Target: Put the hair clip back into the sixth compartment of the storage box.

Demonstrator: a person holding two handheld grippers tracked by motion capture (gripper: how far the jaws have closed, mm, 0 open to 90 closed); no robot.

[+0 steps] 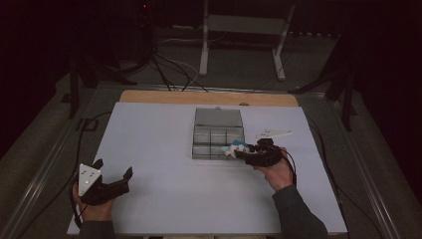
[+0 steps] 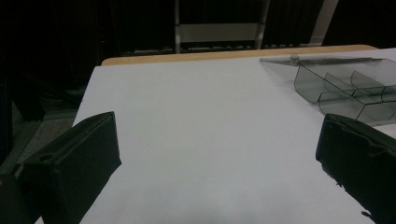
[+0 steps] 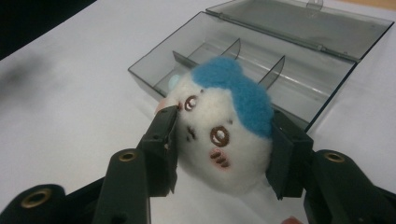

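Seen from the high view, on a white table top (image 1: 164,199): a clear grey compartment box (image 1: 218,133) at centre, lid thrown open flat toward 12 o'clock, dividers splitting the tray into small cells. At roughly 4 o'clock from the box, touching or just off its near right corner, the right gripper (image 1: 242,151), held in the person's right hand (image 1: 276,172) and clamped on a small white plush toy (image 1: 237,147) with a blue patch on top. Grey three-cornered plate standing out at 1 o'clock of that gripper.

In the right gripper view, the plush toy (image 3: 219,133) squeezed between the two black jaws, one on each cheek; embroidered brown eyes, a small mouth and a pink cheek mark facing the camera, blue tuft turned toward 1 o'clock. Behind it, toward 12 o'clock, the open compartment box (image 3: 299,84), with a pale round shape just visible in a cell beside the toy's head; cannot tell what it is.

At 7 o'clock on the table top, well apart from the box, the left gripper (image 1: 113,172), gripped by the left hand (image 1: 92,209), jaws spread wide with nothing between them. In the left gripper view, the same wide gap at the left gripper (image 2: 217,154) over bare white surface, the compartment box (image 2: 345,91) off at 2 o'clock.

Beyond the table's wooden far edge (image 1: 209,97), at 12 o'clock, a dim floor with cables (image 1: 169,69) and a pale metal stand (image 1: 244,30).
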